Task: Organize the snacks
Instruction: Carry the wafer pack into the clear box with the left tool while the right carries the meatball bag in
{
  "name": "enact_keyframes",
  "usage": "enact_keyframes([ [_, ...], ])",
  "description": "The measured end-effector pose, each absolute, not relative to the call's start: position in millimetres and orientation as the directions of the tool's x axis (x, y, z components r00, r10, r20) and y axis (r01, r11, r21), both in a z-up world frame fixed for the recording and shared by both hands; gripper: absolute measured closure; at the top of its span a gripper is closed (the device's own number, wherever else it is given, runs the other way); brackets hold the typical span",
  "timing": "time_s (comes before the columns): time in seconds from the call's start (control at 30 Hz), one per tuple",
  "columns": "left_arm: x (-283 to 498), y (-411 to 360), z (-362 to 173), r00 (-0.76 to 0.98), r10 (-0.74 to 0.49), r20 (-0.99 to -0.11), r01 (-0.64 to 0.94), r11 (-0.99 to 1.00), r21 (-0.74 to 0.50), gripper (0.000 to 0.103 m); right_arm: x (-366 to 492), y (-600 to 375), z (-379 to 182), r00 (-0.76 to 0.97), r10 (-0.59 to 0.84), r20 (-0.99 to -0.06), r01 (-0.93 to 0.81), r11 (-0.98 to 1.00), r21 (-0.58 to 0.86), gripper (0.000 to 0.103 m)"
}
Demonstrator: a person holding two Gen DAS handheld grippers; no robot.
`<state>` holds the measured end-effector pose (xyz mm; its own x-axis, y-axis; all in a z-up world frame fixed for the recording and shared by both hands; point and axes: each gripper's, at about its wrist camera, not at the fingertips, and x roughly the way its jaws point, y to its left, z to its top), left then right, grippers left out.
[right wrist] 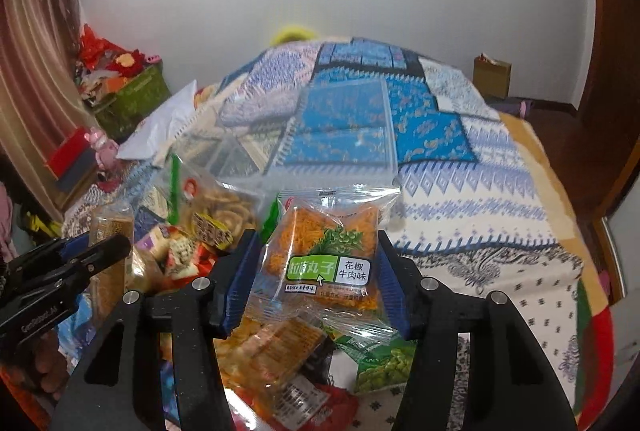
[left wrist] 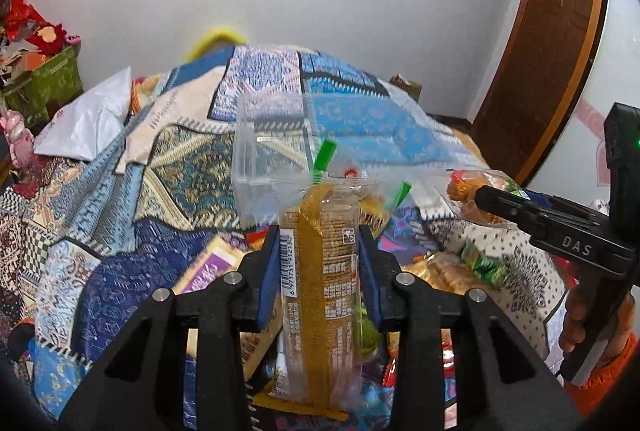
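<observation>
My left gripper point(left wrist: 319, 235) is shut on a long clear packet of golden-brown biscuits point(left wrist: 316, 295), held upright above the snack pile point(left wrist: 448, 271). My right gripper point(right wrist: 317, 237) is shut on a clear packet of orange crispy snack with a green and white label point(right wrist: 328, 271). Each gripper shows in the other view: the right gripper point(left wrist: 482, 194) at the right with its orange packet point(left wrist: 464, 187), the left gripper point(right wrist: 100, 247) at the lower left with the biscuit packet point(right wrist: 112, 227). A clear plastic box point(left wrist: 272, 139) point(right wrist: 344, 135) stands on the bed just beyond both packets.
Loose snack packets point(right wrist: 208, 227) lie heaped on a patchwork quilt point(right wrist: 460, 199) covering the bed. A white bag point(left wrist: 88, 119) lies at the left. A green crate point(right wrist: 132, 99) of red items stands by the curtain. A brown paper bag point(right wrist: 492, 75) and wooden door point(left wrist: 552, 43) are at the right.
</observation>
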<state>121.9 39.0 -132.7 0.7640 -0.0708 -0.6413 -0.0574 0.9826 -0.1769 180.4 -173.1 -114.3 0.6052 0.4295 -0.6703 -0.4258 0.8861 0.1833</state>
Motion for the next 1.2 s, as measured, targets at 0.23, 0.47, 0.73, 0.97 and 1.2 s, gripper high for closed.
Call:
enact_keyframes([
  [0.23, 122.6, 43.3, -102.9, 0.812, -0.044, -0.582, -0.059, 0.986, -0.158, 0.068, 177.3, -172.3, -95.2, 0.640, 0.445, -0.626, -0.434, 0.882, 0.184, 0.050],
  [0.47, 139.0, 50.2, -73.0, 0.849, -0.006, -0.529, -0.076, 0.988, -0.134, 0.068, 186.1, -166.3, -82.4, 0.666, 0.451, -0.594, -0.442, 0.880, 0.174, 0.050],
  [0.73, 166.5, 60.0, -49.9, 0.881, 0.038, -0.472, -0.100, 0.989, -0.108, 0.068, 205.4, -162.2, -72.6, 0.683, 0.463, -0.565, -0.442, 0.878, 0.186, 0.050],
  [0.97, 209.5, 67.2, -60.1, 0.858, 0.074, -0.509, -0.132, 0.988, -0.079, 0.068, 230.2, -153.6, -71.1, 0.673, 0.477, -0.565, -0.448, 0.871, 0.201, 0.050],
  [1.2, 239.0, 71.8, -85.0, 0.825, 0.109, -0.554, -0.155, 0.987, -0.036, 0.068, 253.0, -134.0, -83.2, 0.649, 0.463, -0.604, -0.465, 0.870, 0.167, 0.050],
])
